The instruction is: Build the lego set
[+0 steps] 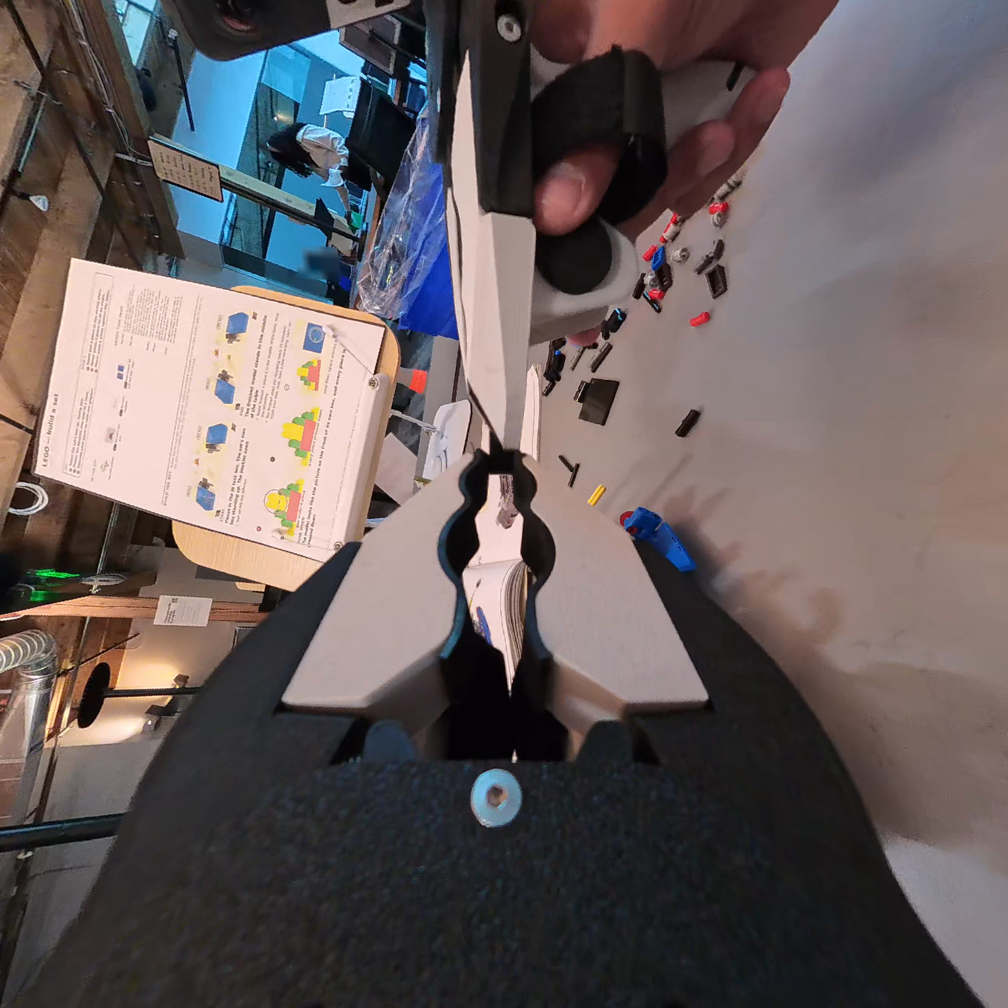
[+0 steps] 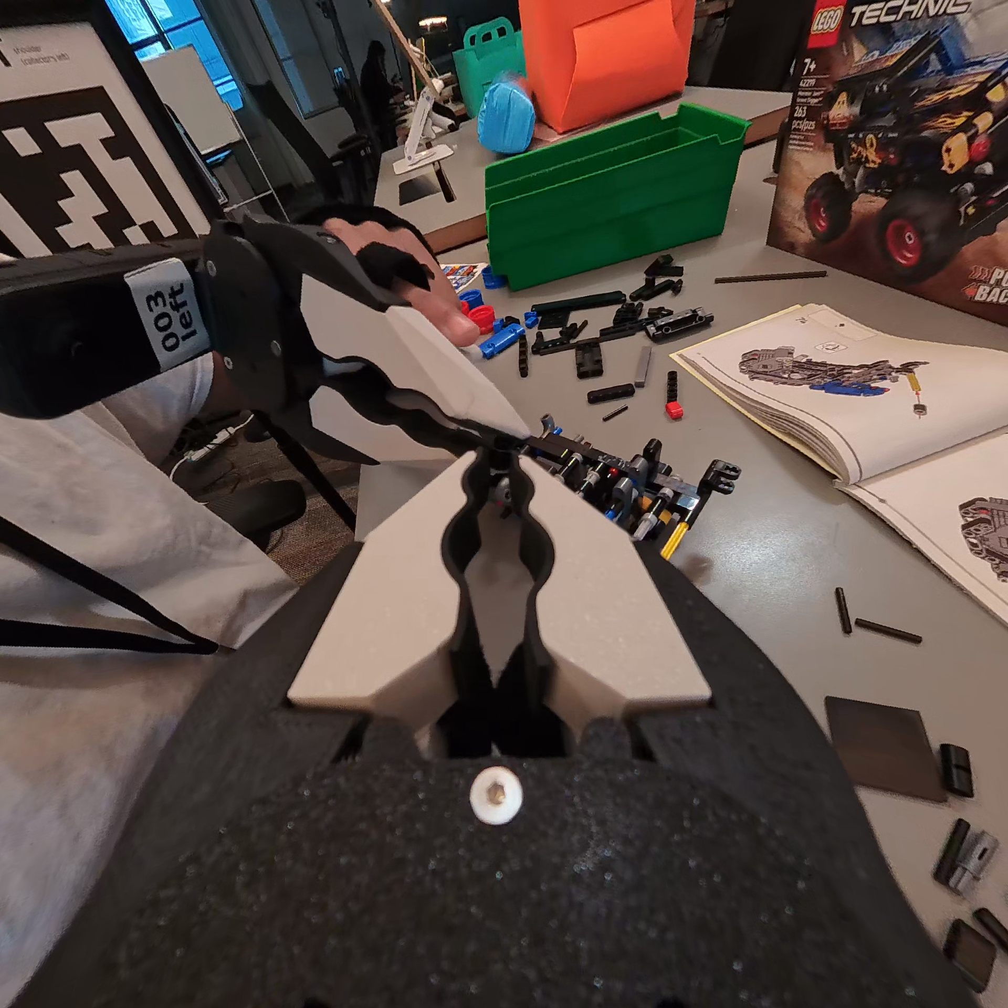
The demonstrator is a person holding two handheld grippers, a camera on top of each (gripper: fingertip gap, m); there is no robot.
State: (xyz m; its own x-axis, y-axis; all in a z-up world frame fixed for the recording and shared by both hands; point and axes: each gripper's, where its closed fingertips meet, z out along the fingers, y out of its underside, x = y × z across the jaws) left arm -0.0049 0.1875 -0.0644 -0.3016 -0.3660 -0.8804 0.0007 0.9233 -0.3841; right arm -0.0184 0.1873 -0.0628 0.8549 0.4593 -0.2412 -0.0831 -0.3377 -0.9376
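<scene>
The part-built Lego chassis (image 2: 627,485), black with grey, blue and yellow pins, sits near the table's front edge. My left gripper (image 2: 521,433) comes in from the left and is shut on the black beam at the chassis's near end. In its own view its tips (image 1: 499,463) pinch a small black part. My right gripper (image 2: 499,455) is shut on a small black and grey piece (image 2: 502,480) at that same end. Its tip touches the left gripper's tip, and it reaches down from above in the left wrist view (image 1: 504,444). Most of the chassis is hidden in the left wrist view.
Loose black, blue and red parts (image 2: 589,333) lie behind the chassis, before a green bin (image 2: 611,202). The set's box (image 2: 894,136) stands at the back right, the open instruction booklet (image 2: 851,382) to the right. A black panel (image 2: 883,747) and small parts lie near right. Left and right tips are no more than a few centimetres apart.
</scene>
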